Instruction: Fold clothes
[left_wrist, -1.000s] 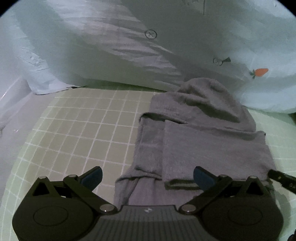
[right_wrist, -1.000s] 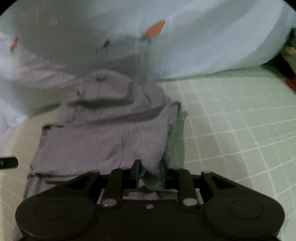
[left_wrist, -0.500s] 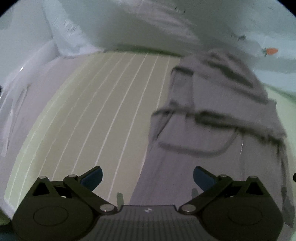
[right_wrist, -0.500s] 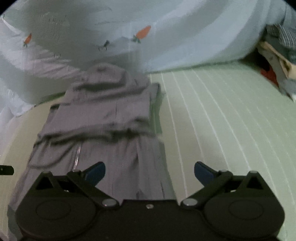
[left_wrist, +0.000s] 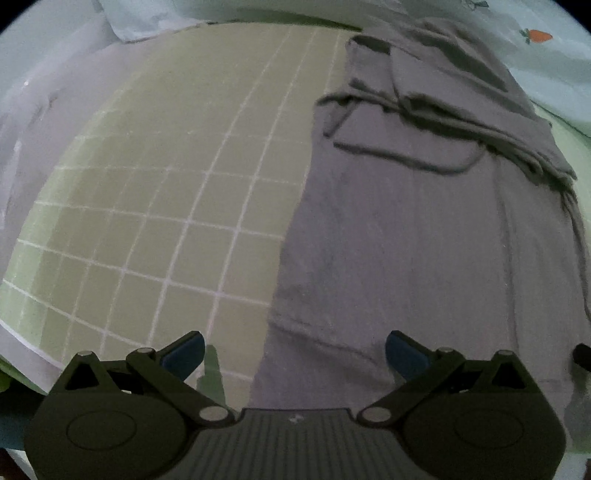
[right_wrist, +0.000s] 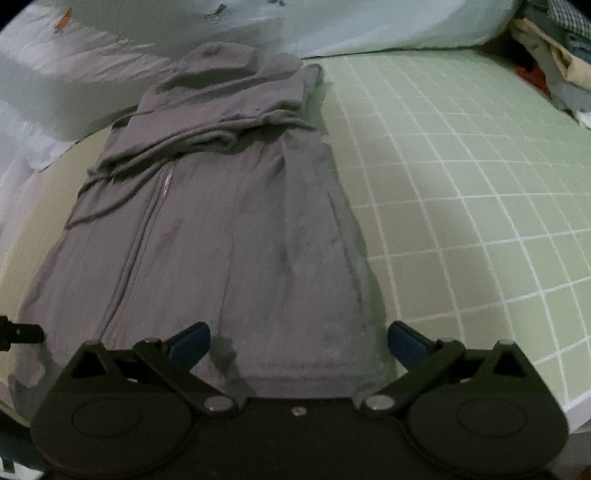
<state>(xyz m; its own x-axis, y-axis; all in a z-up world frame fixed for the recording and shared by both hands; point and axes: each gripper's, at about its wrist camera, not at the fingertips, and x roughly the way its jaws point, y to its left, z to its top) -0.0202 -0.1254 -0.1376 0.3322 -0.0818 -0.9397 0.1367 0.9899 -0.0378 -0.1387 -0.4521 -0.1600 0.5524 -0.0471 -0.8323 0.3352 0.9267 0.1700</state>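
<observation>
The right gripper (right_wrist: 297, 341), which a second ago was clamping the near edge of the grey zip-front hooded garment (right_wrist: 221, 206), is now standing with its blue-tipped fingers (right_wrist: 190, 341) spread wide and holding nothing; the left gripper (left_wrist: 293, 350) is keeping its jaws wide apart as before, also empty; both cameras are now sitting farther back and higher than they were, so more of the cloth is showing. The garment is now lying stretched out long and flat toward the grippers, where earlier its lower half was folded back over the body; its hood and sleeves are still lying bunched at the far end, and its near hem is sitting between the right gripper's fingers, below them.

The garment is resting on a pale green bedsheet with a white grid pattern (right_wrist: 461, 177); a light blue quilt printed with small orange carrots (left_wrist: 546, 51) is heaping up behind it, touching the hood; a pile of mixed folded fabrics (right_wrist: 554, 55) is sitting at the far right edge.
</observation>
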